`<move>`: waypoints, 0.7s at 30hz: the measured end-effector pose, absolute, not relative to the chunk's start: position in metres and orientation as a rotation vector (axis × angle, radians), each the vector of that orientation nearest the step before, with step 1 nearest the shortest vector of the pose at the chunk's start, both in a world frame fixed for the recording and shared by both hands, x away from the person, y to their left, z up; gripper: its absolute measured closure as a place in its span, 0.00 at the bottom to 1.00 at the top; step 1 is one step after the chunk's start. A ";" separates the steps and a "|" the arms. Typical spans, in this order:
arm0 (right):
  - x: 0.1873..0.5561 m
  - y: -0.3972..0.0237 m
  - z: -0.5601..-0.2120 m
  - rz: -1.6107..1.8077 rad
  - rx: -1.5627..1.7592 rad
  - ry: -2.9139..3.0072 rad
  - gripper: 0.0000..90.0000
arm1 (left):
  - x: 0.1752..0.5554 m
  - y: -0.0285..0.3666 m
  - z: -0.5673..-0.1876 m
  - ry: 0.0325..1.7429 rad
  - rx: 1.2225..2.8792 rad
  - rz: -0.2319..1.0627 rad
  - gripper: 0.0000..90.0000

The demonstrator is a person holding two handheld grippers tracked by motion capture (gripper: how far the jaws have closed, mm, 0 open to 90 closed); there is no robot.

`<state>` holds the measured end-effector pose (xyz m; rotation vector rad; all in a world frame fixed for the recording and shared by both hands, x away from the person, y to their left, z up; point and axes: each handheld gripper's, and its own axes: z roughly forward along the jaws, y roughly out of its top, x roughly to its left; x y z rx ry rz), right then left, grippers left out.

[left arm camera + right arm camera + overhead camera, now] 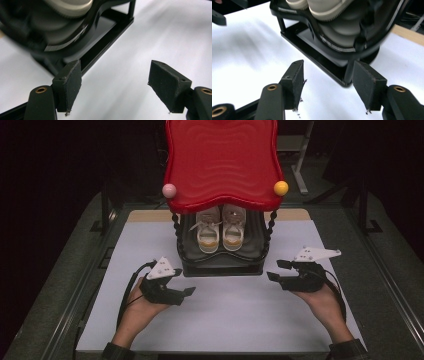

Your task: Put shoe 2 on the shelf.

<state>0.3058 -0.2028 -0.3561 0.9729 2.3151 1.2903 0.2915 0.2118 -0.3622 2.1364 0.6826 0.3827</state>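
My left gripper (186, 285) hangs over the white tabletop (225, 320) with its jaws spread wide and nothing between them; in the left gripper view the two pads (68, 85) stand well apart with bare white surface in the gap. My right gripper (278, 270) is parted too, about halfway, and holds nothing. No earlier picture bears on this, so I tell only how they stand.

The black shoe rack (222, 265) sits between my two grippers and a little ahead of both. From my left gripper its base corner lies just ahead and to the side, near the left pad but not touching it (the picture is blurred there, so the gap is hard to judge). From my right gripper the rack's corner post (348, 72) stands just beyond the opening, close beside the right pad (368, 87); I cannot tell whether they touch.

On the rack's lower shelf a pair of pale shoes (220, 231) stands side by side, toes towards me, farther ahead than the base edge. Above them the rack carries a red wavy top tray (222, 162) with a pink ball (169, 190) and a yellow ball (281, 187) at its near corners.

The white board rests on a grey table (65, 285); the room around is dark.
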 end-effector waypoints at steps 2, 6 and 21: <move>0.302 -0.209 -0.361 1.285 0.994 2.315 0.45 | 0.287 0.224 -0.367 0.707 2.133 0.383 0.29; 0.294 -0.221 -0.371 1.272 1.027 2.312 0.43 | 0.278 0.242 -0.377 0.744 2.138 0.399 0.27; 0.272 -0.254 -0.420 1.097 1.149 2.352 0.22 | 0.252 0.296 -0.431 0.886 2.258 0.360 0.15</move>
